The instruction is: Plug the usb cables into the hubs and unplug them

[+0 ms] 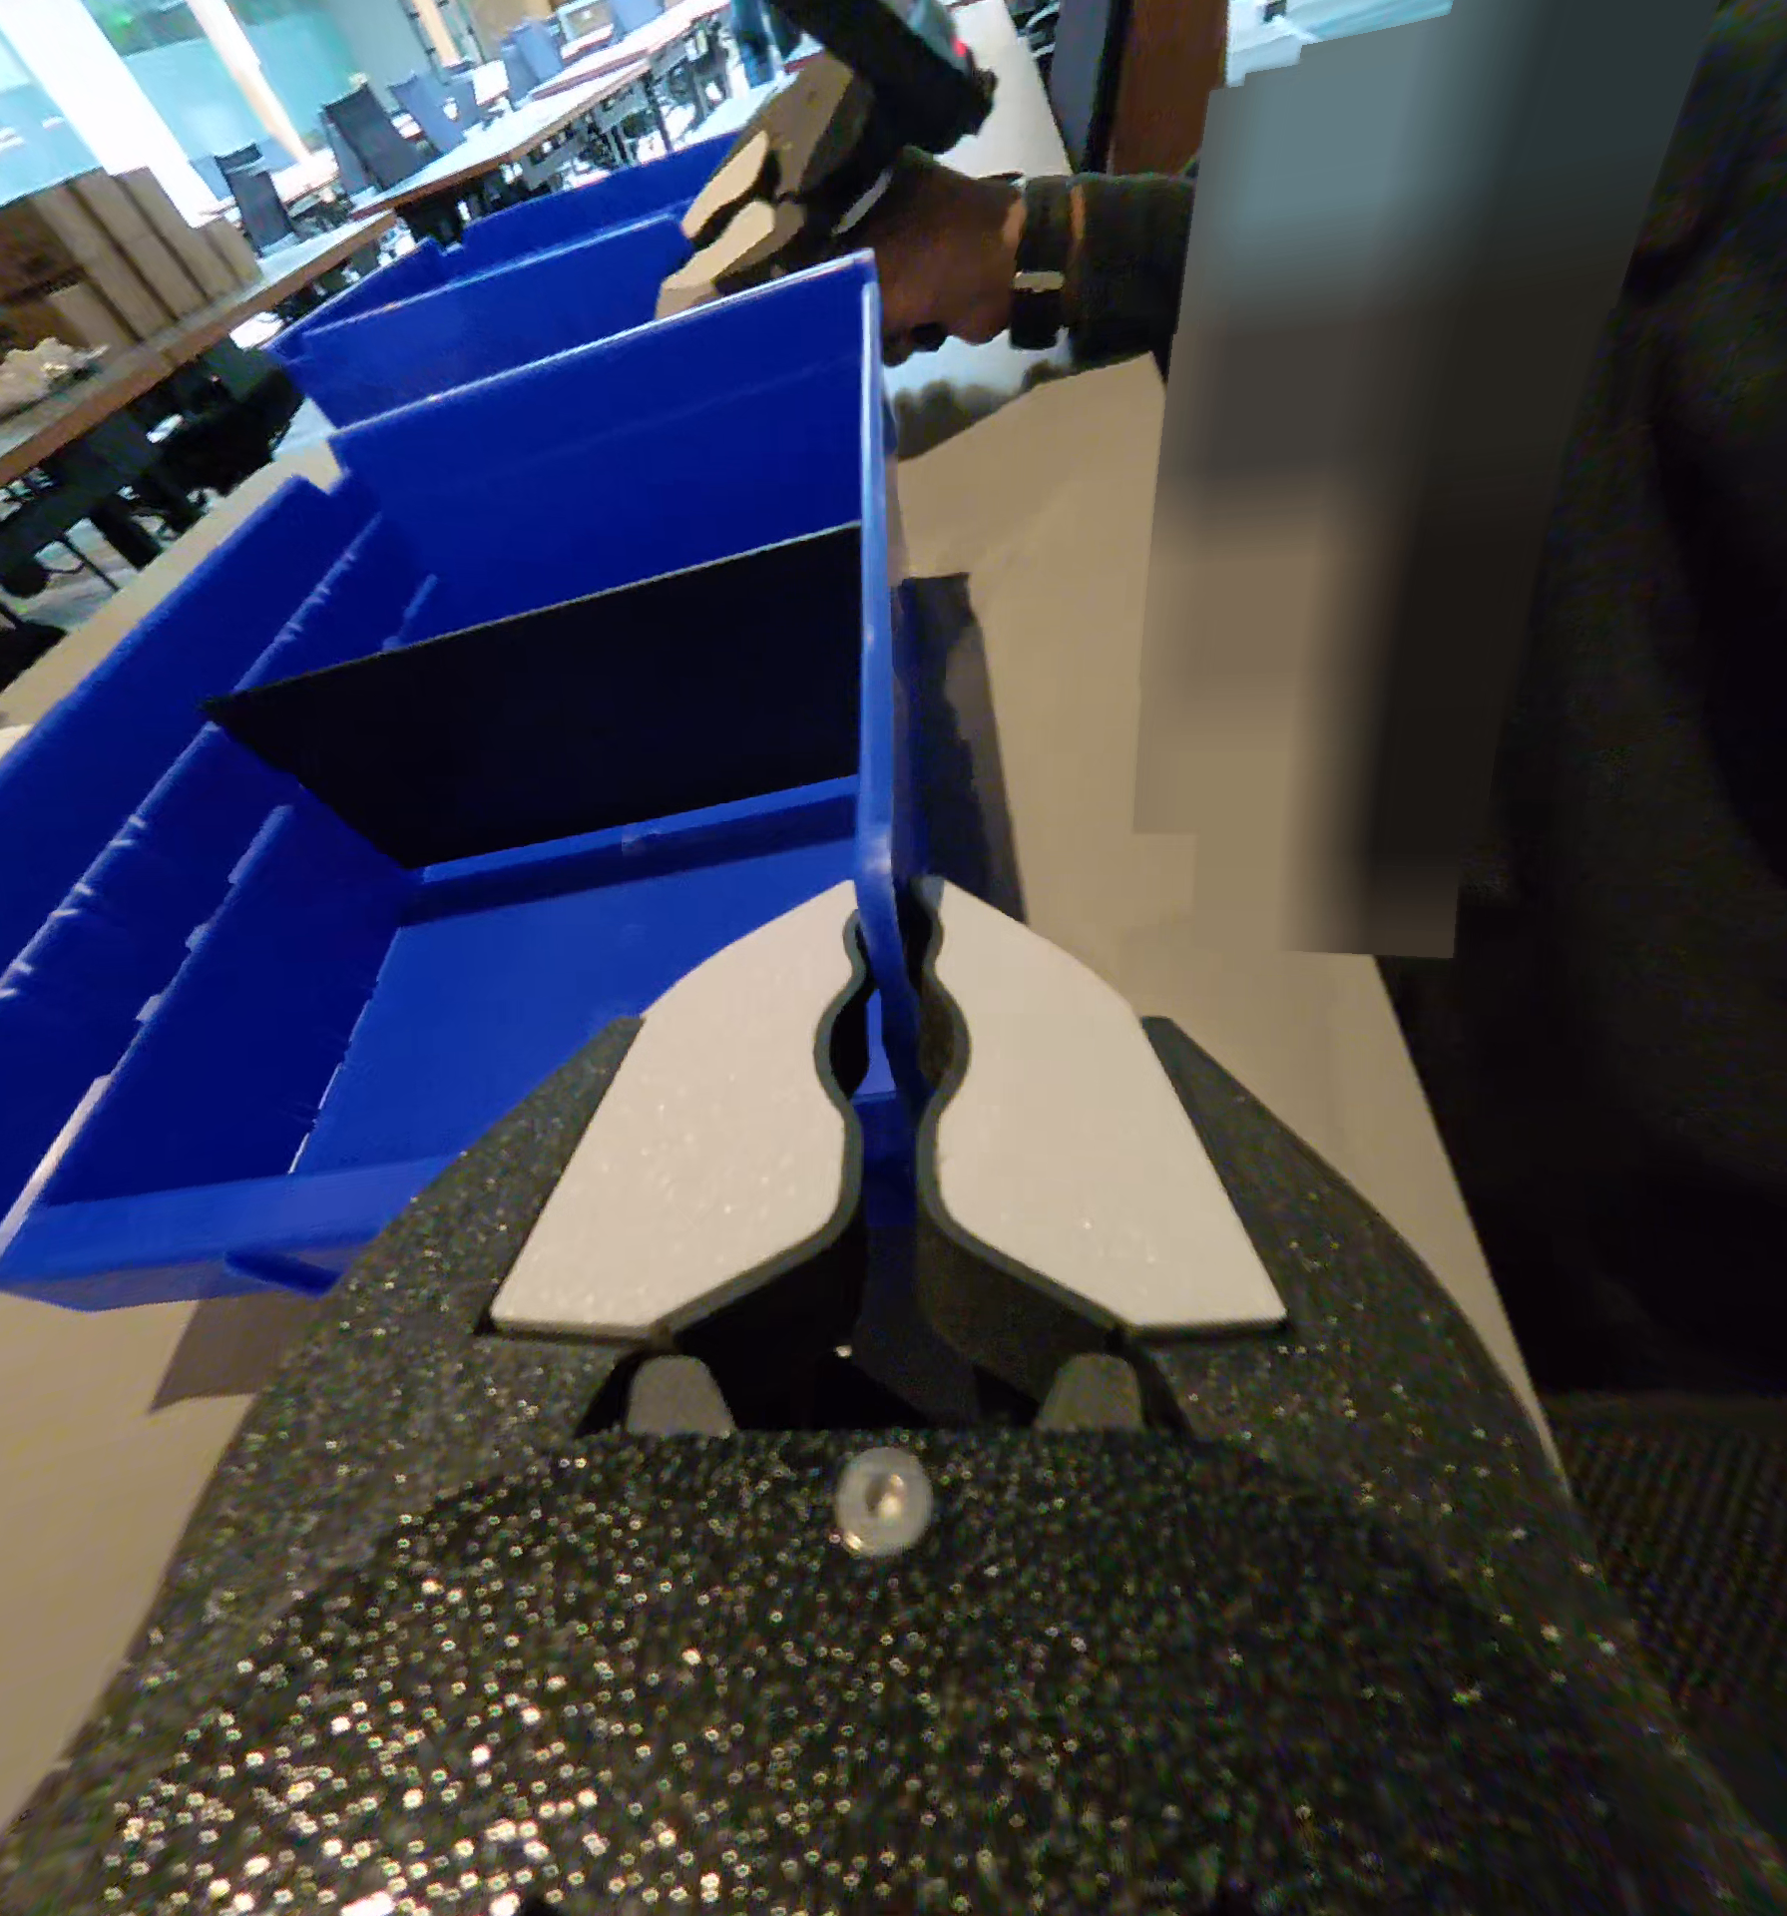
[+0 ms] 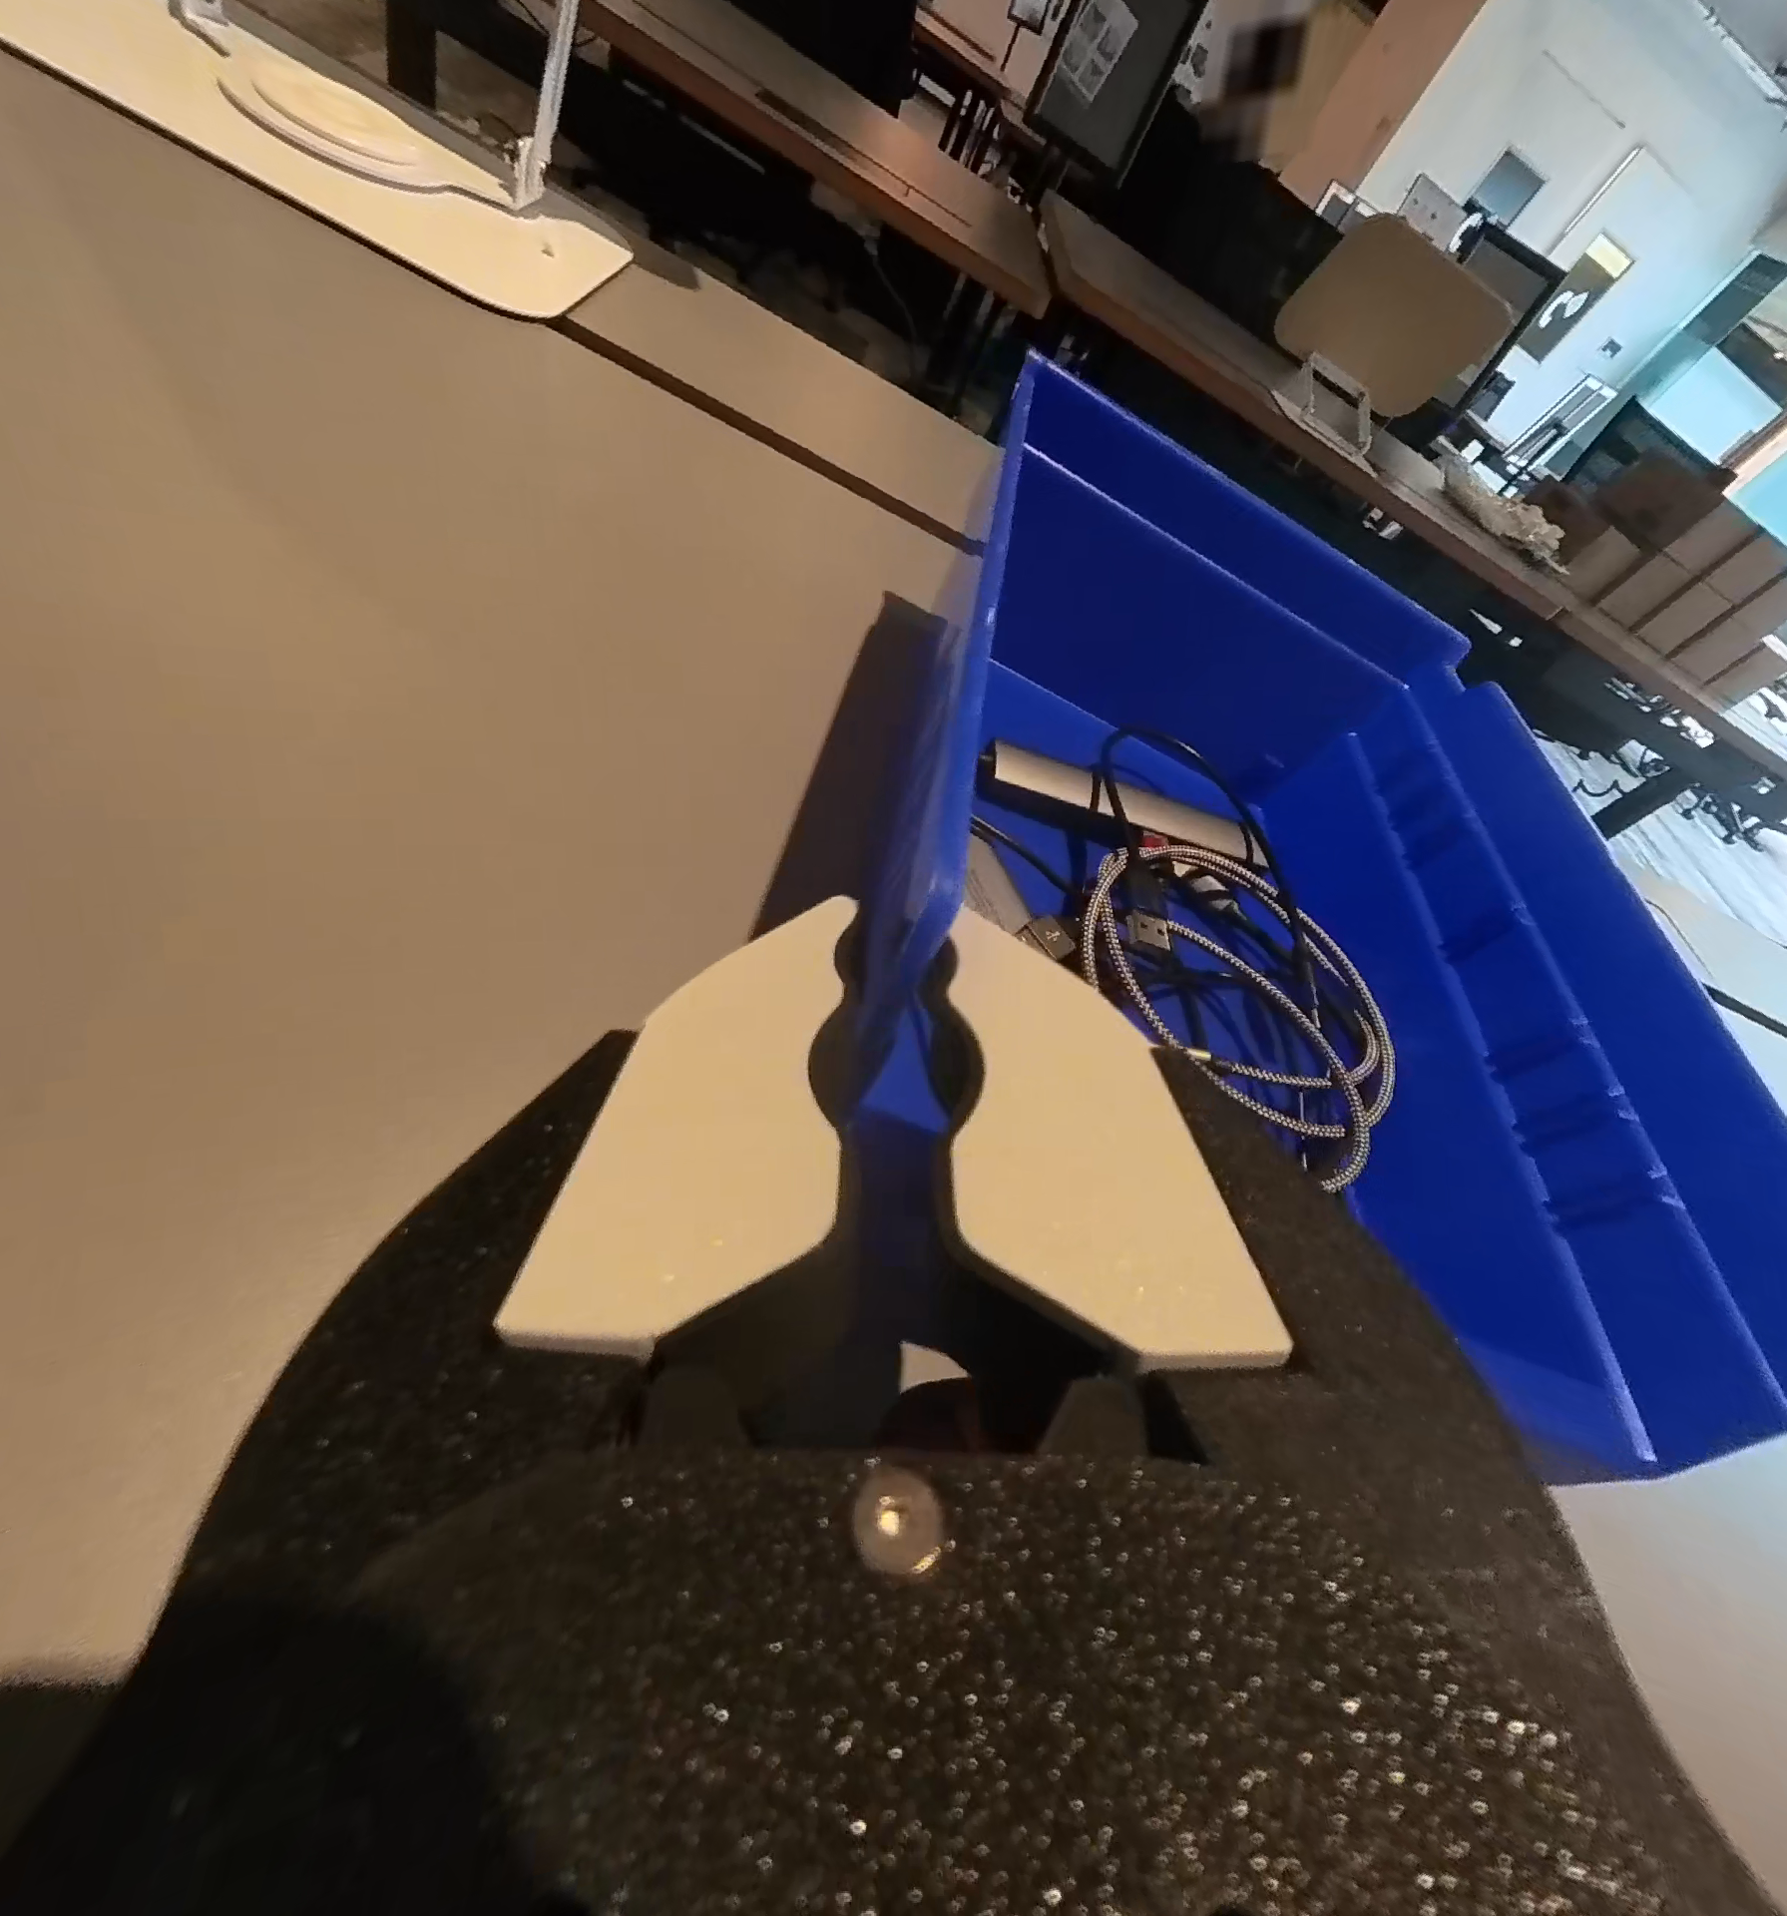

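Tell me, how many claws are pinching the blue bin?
2. The left claw is shut on the blue bin wall beside its empty section. The right claw is shut on the wall beside the cables.

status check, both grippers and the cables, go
Left hand-held gripper shut on blue plastic bin wall. Right hand-held gripper shut on the same bin's wall. Braided usb cables and silver hub loose inside, untouched.
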A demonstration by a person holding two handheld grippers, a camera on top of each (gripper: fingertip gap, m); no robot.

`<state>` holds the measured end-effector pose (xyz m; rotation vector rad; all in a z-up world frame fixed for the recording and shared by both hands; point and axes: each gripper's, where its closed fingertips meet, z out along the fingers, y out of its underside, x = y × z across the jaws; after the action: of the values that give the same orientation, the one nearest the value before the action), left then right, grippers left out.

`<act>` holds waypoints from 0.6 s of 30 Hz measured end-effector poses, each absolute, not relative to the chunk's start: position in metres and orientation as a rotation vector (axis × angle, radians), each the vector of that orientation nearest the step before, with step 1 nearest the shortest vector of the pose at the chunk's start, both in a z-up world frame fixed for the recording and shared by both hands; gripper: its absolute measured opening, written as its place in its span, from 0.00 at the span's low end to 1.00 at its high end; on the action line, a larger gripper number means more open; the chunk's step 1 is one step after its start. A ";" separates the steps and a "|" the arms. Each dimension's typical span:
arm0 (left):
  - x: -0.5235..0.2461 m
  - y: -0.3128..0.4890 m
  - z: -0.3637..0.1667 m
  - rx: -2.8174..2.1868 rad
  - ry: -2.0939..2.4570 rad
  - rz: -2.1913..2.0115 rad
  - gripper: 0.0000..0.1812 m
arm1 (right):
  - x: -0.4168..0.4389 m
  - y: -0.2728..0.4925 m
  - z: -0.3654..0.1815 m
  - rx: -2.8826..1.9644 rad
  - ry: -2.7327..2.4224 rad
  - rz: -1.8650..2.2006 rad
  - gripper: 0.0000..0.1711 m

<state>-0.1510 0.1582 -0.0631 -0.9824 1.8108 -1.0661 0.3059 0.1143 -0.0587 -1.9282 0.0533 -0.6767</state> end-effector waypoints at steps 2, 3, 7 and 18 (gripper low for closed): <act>-0.151 0.152 -0.063 -0.966 1.826 -1.087 0.02 | 0.306 0.114 -0.058 -1.932 0.059 -0.653 0.05; -0.151 0.150 -0.063 -0.958 1.834 -1.098 0.02 | 0.307 0.114 -0.057 -1.930 0.068 -0.640 0.05; -0.151 0.140 -0.063 -0.926 1.861 -1.133 0.02 | 0.307 0.112 -0.056 -1.930 0.058 -0.616 0.04; -0.152 0.126 -0.063 -0.887 1.906 -1.195 0.02 | 0.256 0.131 -0.057 -1.902 -0.207 -0.444 0.03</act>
<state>-0.1515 0.1256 -0.0626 -0.8867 1.9059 -1.1951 0.2561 0.1305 -0.0570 -1.9016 -0.2075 -0.4437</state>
